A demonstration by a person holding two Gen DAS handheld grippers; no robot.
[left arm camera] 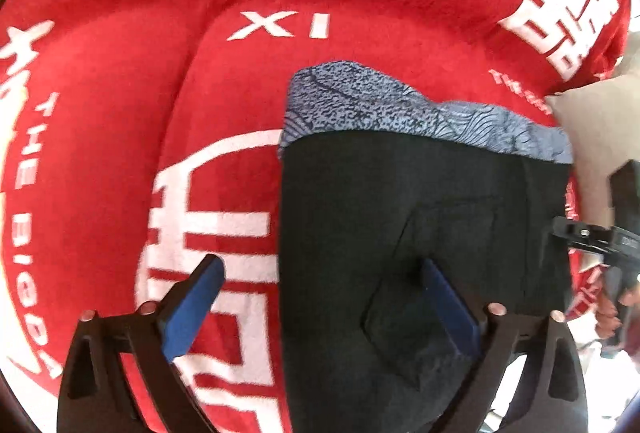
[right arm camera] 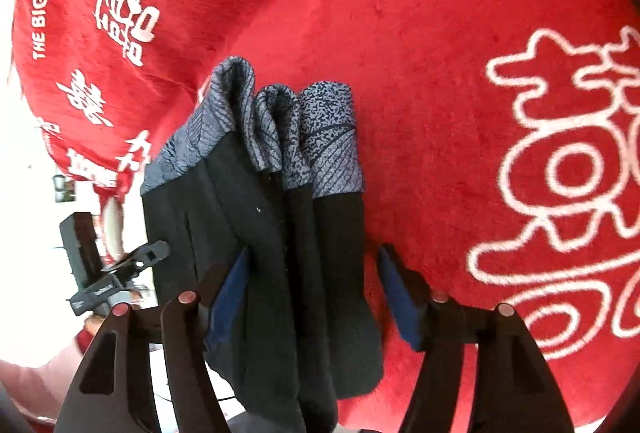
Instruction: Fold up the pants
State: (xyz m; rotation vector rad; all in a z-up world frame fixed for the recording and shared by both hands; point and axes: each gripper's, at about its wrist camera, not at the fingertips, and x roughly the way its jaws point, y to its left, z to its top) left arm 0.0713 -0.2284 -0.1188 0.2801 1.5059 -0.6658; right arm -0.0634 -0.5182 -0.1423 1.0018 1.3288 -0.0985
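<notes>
Folded black pants [left arm camera: 400, 193] with a blue-grey patterned band [left arm camera: 380, 105] along the far end lie on a red blanket [left arm camera: 120, 73]. My left gripper [left arm camera: 322, 285] is open wide above them. Its left finger is over the blanket and its right finger over the dark cloth, with a back pocket showing below. In the right wrist view the pants [right arm camera: 272, 233] show as stacked folds with the patterned band [right arm camera: 328, 137] at the top. My right gripper [right arm camera: 314, 273] stands open astride them; the right pad is clear of the cloth and the left pad is at its edge.
The red blanket [right arm camera: 460, 93] carries white lettering and large white characters and rolls in soft humps. Its edge drops off at the left [right arm camera: 80, 169], with a bright floor beyond. A pale cushion-like shape [left arm camera: 592, 121] sits at the right. The other gripper's black body [right arm camera: 112, 273] is close beside the pants.
</notes>
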